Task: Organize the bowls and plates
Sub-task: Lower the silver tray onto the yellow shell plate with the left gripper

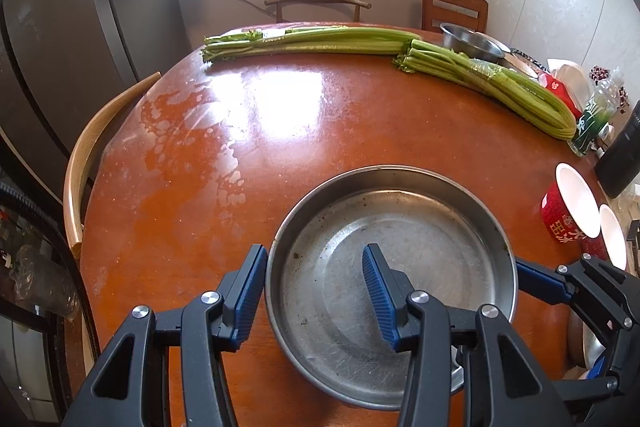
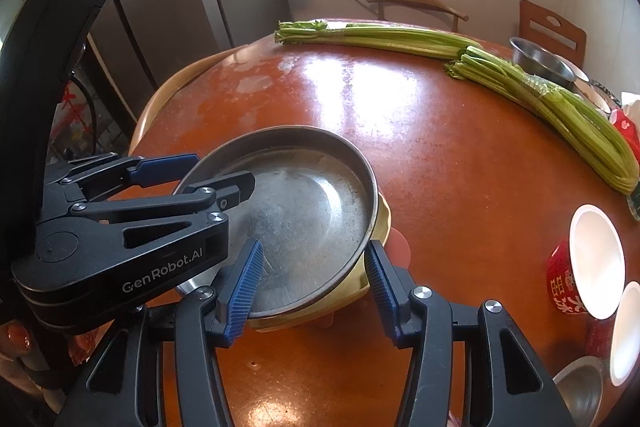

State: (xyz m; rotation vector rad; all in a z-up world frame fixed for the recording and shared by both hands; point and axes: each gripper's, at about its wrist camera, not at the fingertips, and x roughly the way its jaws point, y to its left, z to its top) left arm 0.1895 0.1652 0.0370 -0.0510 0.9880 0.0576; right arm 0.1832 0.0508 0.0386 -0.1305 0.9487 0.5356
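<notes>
A round steel pan (image 1: 420, 247) lies near the front of the orange-brown table (image 1: 240, 167). It sits over a yellow dish (image 2: 380, 227), something pink (image 2: 398, 247) and a steel rim (image 2: 188, 287). My left gripper (image 1: 314, 255) straddles the pan's left rim, with one pad outside and one inside. My right gripper (image 2: 314, 251) straddles the right rim in the same way, its outer pad beside the yellow dish. Both pairs of pads stand apart and do not clamp the rim. The left gripper (image 2: 222, 171) also shows in the right wrist view.
Two red bowls with white insides (image 2: 596, 259) stand at the right, with a steel bowl (image 2: 580, 387) nearer. Long celery bunches (image 1: 312, 41) lie across the far side beside another steel bowl (image 1: 472, 43). A bottle (image 1: 596, 115) and a black box (image 1: 620, 155) stand at the right edge. Chairs ring the table.
</notes>
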